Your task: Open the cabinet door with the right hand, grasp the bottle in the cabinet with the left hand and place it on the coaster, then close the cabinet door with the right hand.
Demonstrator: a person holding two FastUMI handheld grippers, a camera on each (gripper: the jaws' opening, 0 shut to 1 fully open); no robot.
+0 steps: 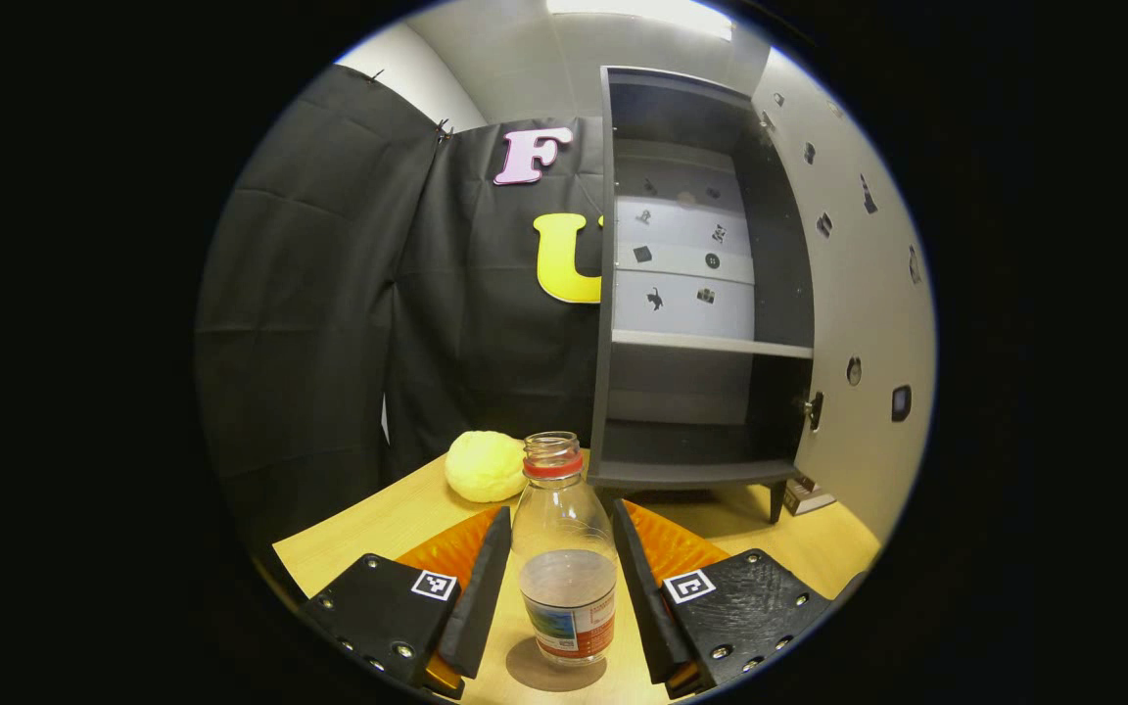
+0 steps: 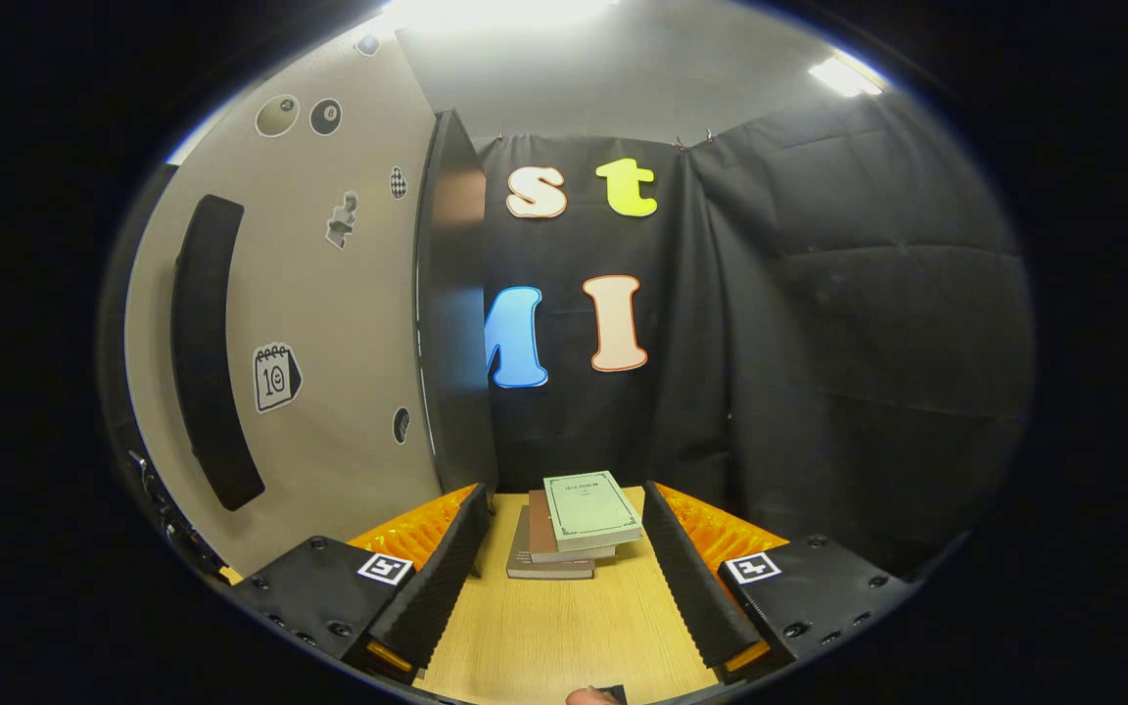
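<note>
Standing between the left gripper's [image 1: 562, 578] spread fingers, the bottle [image 1: 564, 558] rests upright on the wooden surface [image 1: 407, 519], its long axis vertical and its uncapped mouth pointing up; a red ring circles the neck, and a little clear liquid sits in the lower part behind a label. A narrow gap shows between each finger and the bottle, so the fingers are open around it rather than pressing on it. A round shadow-coloured patch lies under the bottle's base; whether that is the coaster I cannot tell. Just beyond the bottle to the left lies a pale yellow ball [image 1: 485, 466], and behind it to the right stands the dark cabinet [image 1: 701, 470] with its door [image 1: 858, 323] swung wide, its shelves bare where they can be seen. In the right gripper view, the right gripper [image 2: 558, 578] hangs open with nothing between its fingers, above bare surface. Ahead of it lies a small stack of books [image 2: 569, 529], green one on top, and to the left rises the door's pale face with a long dark handle [image 2: 207, 352] and several stickers.
</note>
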